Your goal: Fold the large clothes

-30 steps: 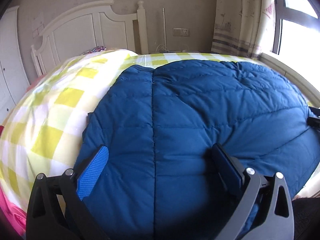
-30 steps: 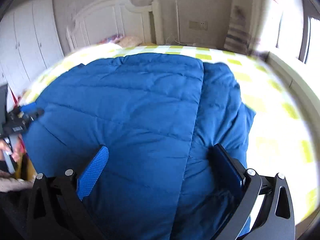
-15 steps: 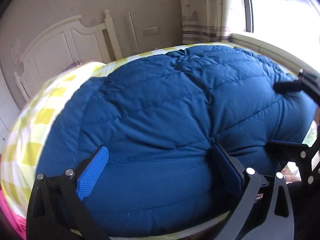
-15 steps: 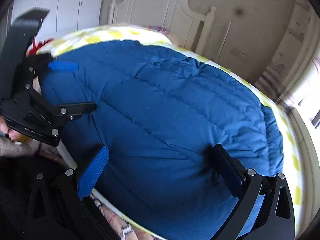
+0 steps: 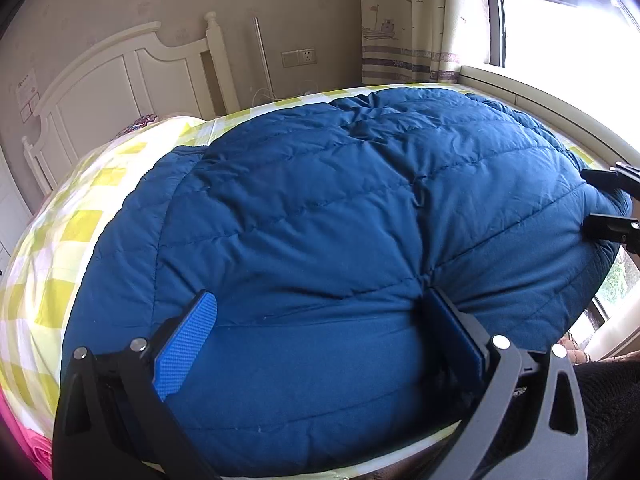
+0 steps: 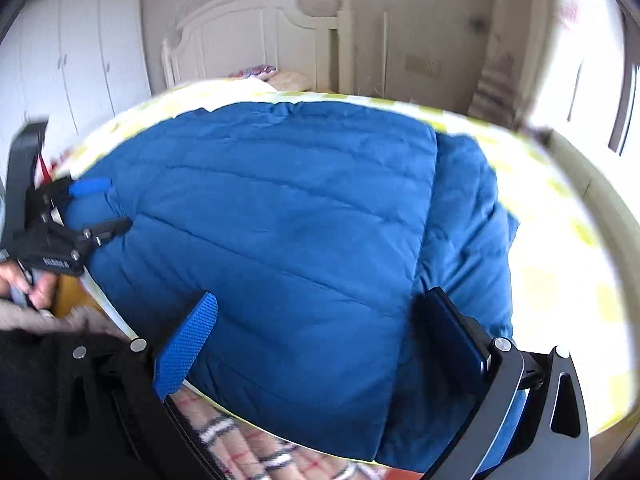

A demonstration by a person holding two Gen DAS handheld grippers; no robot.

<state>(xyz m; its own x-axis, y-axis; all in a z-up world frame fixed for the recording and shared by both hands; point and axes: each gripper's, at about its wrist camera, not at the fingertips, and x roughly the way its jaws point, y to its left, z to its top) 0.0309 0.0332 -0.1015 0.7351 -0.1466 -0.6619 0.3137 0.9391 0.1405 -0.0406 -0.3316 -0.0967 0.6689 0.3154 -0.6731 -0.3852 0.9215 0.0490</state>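
So the big blue puffer jacket (image 5: 320, 220) is lying spread across the bed (image 5: 80, 232) with the yellow checked sheet, folded over on itself. Left claw (image 5: 320, 332) and right claw (image 6: 320, 328) both sit wide apart over its near edge, not pinching anything. White headboard (image 5: 120, 76) behind.

Jacket (image 5: 320, 208): quilted blue cloth, matt, puffy.
Bedsheet (image 5: 68, 240): checked woven cloth.
Left gripper (image 5: 320, 332): matt black plastic, textured blue pads.
Headboard (image 5: 120, 76): painted wood.
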